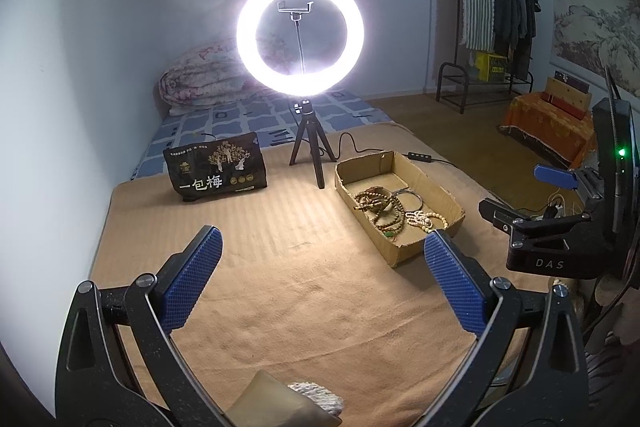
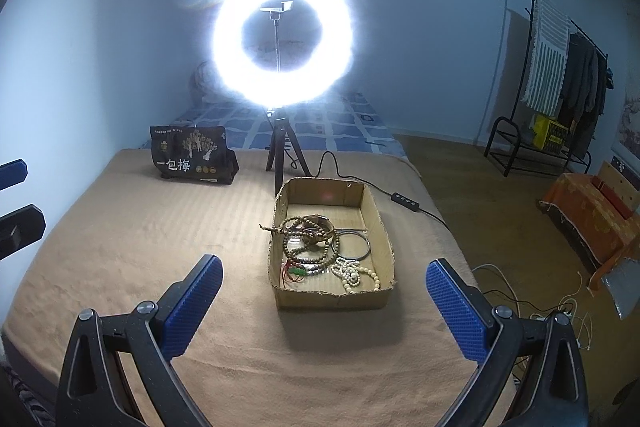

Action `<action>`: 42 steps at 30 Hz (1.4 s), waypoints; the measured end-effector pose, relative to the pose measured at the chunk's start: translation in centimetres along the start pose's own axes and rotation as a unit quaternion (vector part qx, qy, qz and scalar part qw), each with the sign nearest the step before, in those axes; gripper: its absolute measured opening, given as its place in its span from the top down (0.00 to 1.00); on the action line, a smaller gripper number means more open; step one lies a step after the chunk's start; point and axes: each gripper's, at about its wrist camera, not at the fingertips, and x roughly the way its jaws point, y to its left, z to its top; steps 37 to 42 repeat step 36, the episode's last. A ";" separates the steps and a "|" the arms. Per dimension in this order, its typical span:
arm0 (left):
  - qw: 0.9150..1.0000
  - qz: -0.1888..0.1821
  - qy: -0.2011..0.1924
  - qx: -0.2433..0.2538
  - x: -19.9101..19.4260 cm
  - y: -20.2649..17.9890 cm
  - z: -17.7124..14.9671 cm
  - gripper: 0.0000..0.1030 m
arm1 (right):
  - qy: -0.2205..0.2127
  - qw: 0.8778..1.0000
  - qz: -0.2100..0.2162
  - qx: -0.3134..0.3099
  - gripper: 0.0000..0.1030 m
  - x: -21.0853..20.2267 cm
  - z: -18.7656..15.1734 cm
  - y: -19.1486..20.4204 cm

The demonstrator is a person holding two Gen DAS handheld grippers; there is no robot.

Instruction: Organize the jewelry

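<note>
A shallow cardboard box [image 2: 382,227] lies on the tan bed cover, also in the left wrist view [image 1: 424,179]. In it lie brown bead strings [image 2: 308,231], a metal bangle [image 2: 352,245], a white bead string [image 2: 356,275] and a small green pendant [image 2: 297,271]. My right gripper [image 2: 324,287] is open and empty, just short of the box's near wall. My left gripper [image 1: 322,259] is open and empty, left of the box. The right gripper's fingers [image 1: 556,177] show at the left view's right edge.
A lit ring light on a tripod [image 2: 280,39] stands behind the box, its cable [image 2: 404,201] trailing right. A dark snack bag [image 2: 192,155] stands at the back left. A clothes rack [image 2: 560,87] and an orange-covered bench [image 2: 592,219] stand on the floor to the right.
</note>
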 end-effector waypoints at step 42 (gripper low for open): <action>1.000 0.006 -0.012 0.006 -0.7 0.2 0.4 0.00 | 0.008 1.000 0.002 -0.010 0.00 0.1 -0.1 0.1</action>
